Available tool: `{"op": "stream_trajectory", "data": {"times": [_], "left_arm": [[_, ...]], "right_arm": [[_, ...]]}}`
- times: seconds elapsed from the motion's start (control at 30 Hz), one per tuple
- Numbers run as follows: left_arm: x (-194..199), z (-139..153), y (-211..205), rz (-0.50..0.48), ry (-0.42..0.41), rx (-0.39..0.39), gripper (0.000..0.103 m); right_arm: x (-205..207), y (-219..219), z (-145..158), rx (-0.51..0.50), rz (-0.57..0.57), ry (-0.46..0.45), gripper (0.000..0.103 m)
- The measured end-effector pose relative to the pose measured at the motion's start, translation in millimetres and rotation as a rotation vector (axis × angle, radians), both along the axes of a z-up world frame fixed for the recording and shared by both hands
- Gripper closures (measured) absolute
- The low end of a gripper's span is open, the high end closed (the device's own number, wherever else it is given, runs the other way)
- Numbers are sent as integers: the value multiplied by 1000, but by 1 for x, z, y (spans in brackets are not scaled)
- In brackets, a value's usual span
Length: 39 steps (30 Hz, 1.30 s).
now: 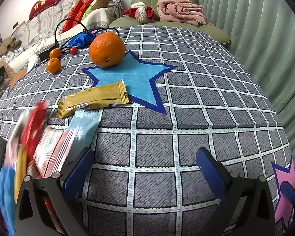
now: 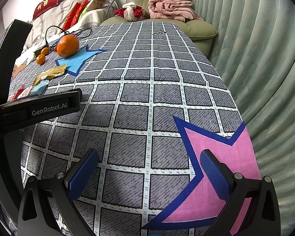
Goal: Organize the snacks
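A gold snack packet (image 1: 92, 99) lies on the checked tablecloth (image 1: 153, 122) by the blue star, and shows small in the right wrist view (image 2: 49, 73). A light blue packet (image 1: 84, 123) and a red-and-white packet (image 1: 49, 149) lie below it at the left. A blurred red and blue snack bag (image 1: 32, 125) is at the far left edge. My left gripper (image 1: 144, 159) is open and empty over the cloth, right of the packets. My right gripper (image 2: 149, 163) is open and empty near the pink star (image 2: 216, 157). The left gripper's body (image 2: 37, 108) shows at its left.
A large orange (image 1: 107, 49) sits on the blue star (image 1: 127, 76). Two small oranges (image 1: 54, 64) and a red ball (image 1: 73, 50) lie beyond it, with black cables (image 1: 68, 25) and a blue bag. A green armchair (image 1: 163, 4) with pink blanket and a curtain (image 1: 265, 39) stand behind.
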<state>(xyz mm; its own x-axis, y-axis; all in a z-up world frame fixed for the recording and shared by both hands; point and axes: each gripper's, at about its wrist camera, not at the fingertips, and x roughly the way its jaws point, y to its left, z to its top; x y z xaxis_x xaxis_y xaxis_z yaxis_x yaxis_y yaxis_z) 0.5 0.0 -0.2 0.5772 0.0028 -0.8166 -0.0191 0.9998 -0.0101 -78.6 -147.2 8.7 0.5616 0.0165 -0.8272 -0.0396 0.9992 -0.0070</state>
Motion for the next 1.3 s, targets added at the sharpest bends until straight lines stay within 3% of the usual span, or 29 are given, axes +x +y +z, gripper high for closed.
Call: {"op": "stream_trajectory", "data": {"times": [0.17,0.87,1.0,1.3], "left_arm": [[6,-1,-14,-83,-1,7,0],[-1,2,-13,-80,-1,0,0],[0,3,-11,-88,37,12,0],[-71,62,30,-121,-105,-26,0]], "right_arm": [[0,0,0,0,0,0,0],[0,0,0,0,-1,0,0],[0,0,0,0,0,0,0],[0,0,0,1,0,0,0]]}}
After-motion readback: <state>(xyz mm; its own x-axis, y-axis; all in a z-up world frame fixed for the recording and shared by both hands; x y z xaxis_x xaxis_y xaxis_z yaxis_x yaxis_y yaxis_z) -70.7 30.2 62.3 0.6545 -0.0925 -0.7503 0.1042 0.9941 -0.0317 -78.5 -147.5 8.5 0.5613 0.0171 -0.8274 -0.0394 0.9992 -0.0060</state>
